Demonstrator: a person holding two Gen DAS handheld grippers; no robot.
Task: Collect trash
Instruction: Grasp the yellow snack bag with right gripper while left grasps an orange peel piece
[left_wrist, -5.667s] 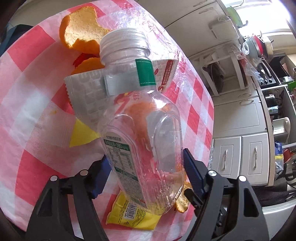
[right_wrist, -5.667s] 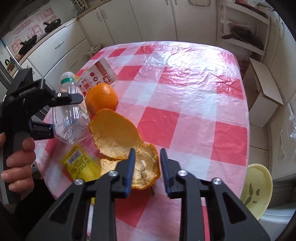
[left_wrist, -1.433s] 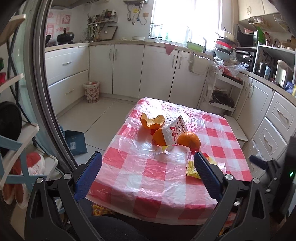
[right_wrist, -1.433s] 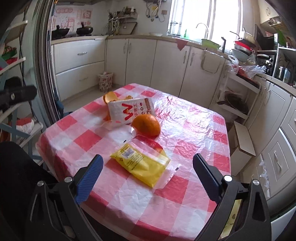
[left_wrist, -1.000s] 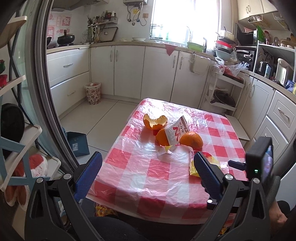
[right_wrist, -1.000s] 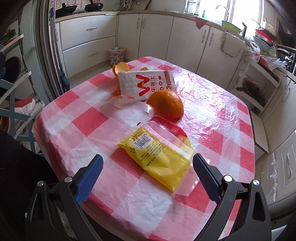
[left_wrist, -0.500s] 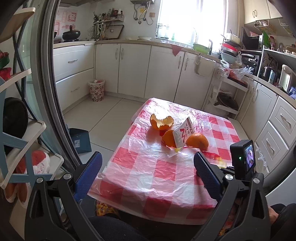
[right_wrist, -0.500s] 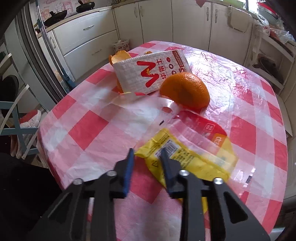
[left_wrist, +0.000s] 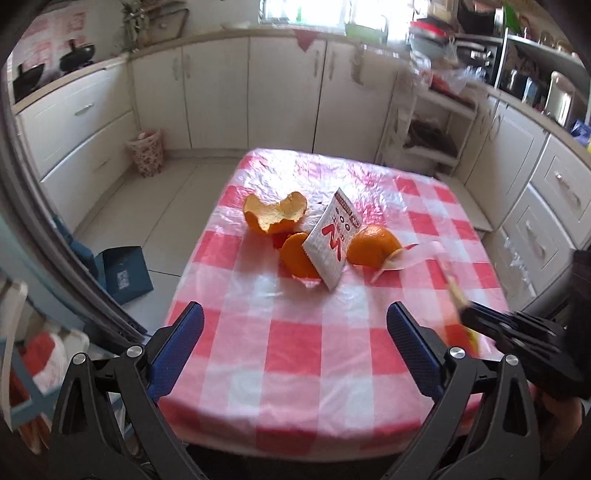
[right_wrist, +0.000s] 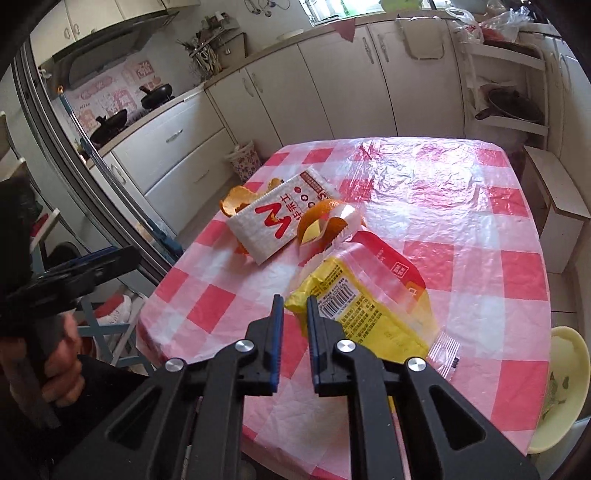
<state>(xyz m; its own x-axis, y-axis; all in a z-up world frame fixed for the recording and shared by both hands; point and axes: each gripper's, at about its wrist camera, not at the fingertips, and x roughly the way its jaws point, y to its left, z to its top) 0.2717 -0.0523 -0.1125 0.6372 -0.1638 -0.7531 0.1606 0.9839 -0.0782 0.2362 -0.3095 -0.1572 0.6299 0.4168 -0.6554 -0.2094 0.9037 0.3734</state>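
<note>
The right claw has just been closing and now pinches the corner of the yellow wrapper lying on the checked worktop. The left claw hangs spread and empty. Next, probably, the wrapper must be lifted clear and carried to a bin.

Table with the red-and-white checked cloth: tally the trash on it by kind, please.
Curled orange peel pieces: 3
White paper snack packet with red lettering: 1
Yellow plastic wrapper with a barcode: 1
Total: 5
</note>
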